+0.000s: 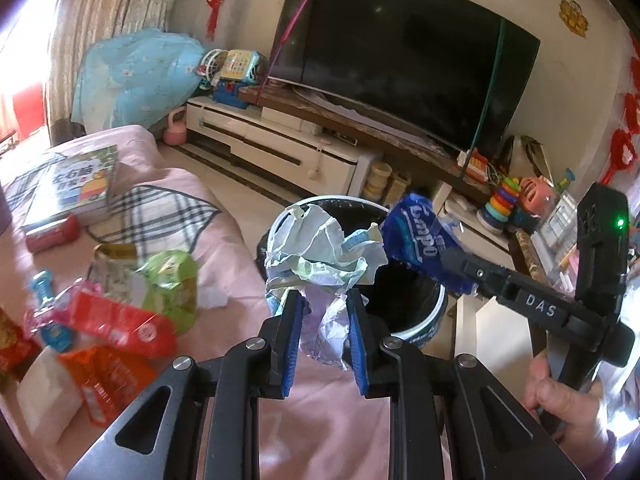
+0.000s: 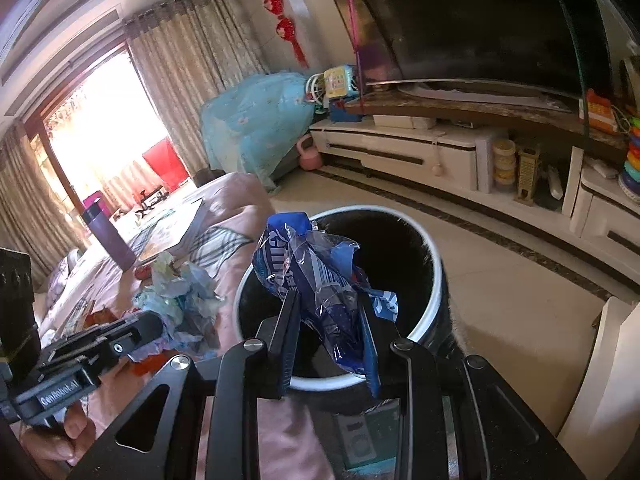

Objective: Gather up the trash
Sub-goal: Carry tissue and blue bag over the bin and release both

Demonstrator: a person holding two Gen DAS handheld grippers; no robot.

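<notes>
My left gripper (image 1: 323,300) is shut on a crumpled wad of pale paper (image 1: 320,248) and holds it at the near left rim of a round trash bin (image 1: 424,326) with a white rim and dark inside. My right gripper (image 2: 326,300) is shut on a blue plastic wrapper (image 2: 316,276) held over the bin's mouth (image 2: 434,300). The wrapper (image 1: 416,236) and right gripper also show in the left wrist view, right of the paper. The paper wad (image 2: 180,292) shows in the right wrist view at the left.
A pink-covered surface (image 1: 224,248) at the left holds more trash: red and orange wrappers (image 1: 116,328), a green packet (image 1: 172,280), a white block (image 1: 48,396), a book (image 1: 76,184). A purple bottle (image 2: 108,236) stands there. A TV stand (image 2: 400,152) lies beyond.
</notes>
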